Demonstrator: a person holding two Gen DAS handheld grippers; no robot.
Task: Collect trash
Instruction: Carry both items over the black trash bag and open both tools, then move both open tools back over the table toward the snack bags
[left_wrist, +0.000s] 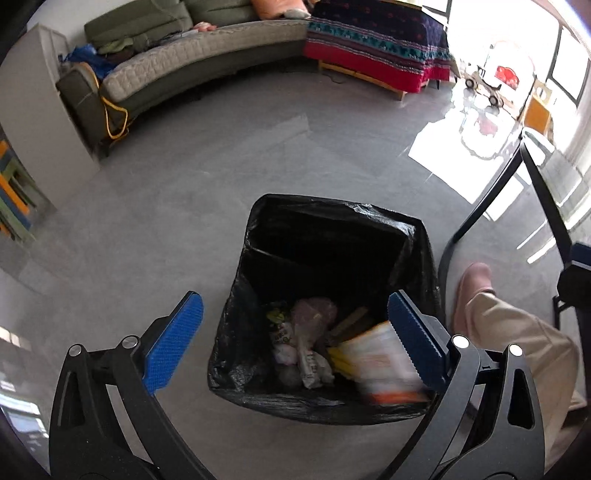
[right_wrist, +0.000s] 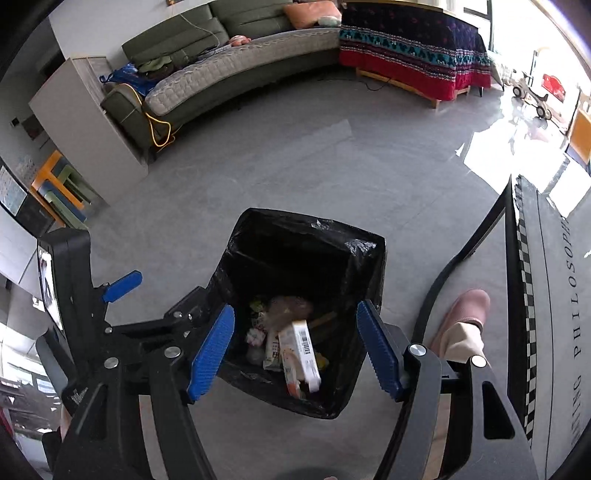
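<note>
Both the left gripper (left_wrist: 295, 338) and right gripper (right_wrist: 295, 349) gape empty. Below them, a blurred white-and-orange carton (right_wrist: 300, 360) sits inside the black-lined bin (right_wrist: 354, 258) at lower centre.

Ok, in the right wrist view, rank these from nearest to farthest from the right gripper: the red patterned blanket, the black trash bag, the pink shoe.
From the right gripper:
1. Black trash bag, directly below and ahead, between the open blue fingers.
2. Pink shoe, just to the right on the floor.
3. Red patterned blanket, across the room at upper right.
</note>
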